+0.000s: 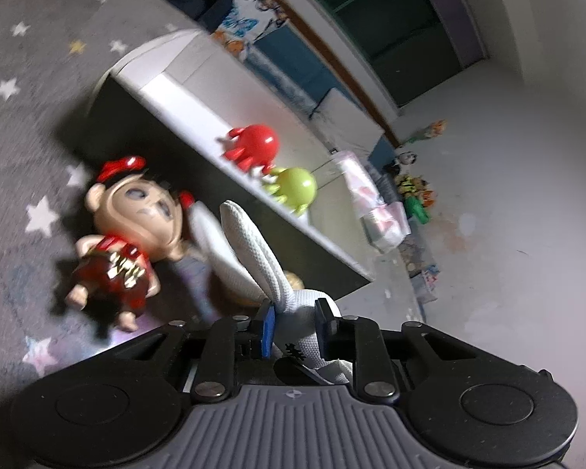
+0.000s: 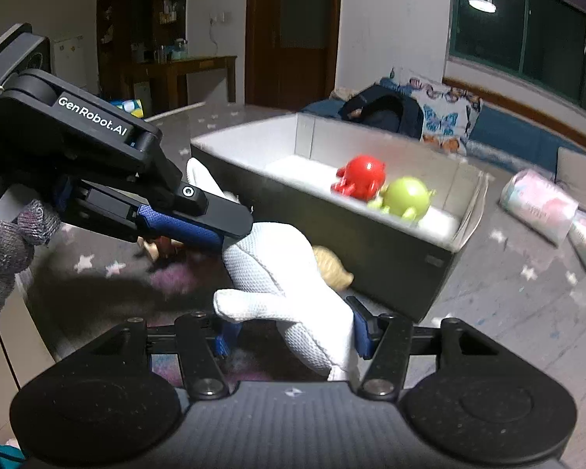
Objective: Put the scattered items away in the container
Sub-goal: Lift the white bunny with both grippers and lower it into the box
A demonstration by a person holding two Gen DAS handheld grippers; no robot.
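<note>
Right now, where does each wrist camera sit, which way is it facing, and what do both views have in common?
Left wrist: on the left gripper, rolled, facing the box and the doll on the starry rug; its fingers pinch the white plush toy.
Right wrist: on the right gripper, level, facing the box; the left gripper and a gloved hand show.
Shared: the plush, the red toy and the green toy in the box.

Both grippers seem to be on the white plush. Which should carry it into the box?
Probably left: the left gripper is shut on the white plush toy, while the right gripper only straddles it, near the box.
</note>
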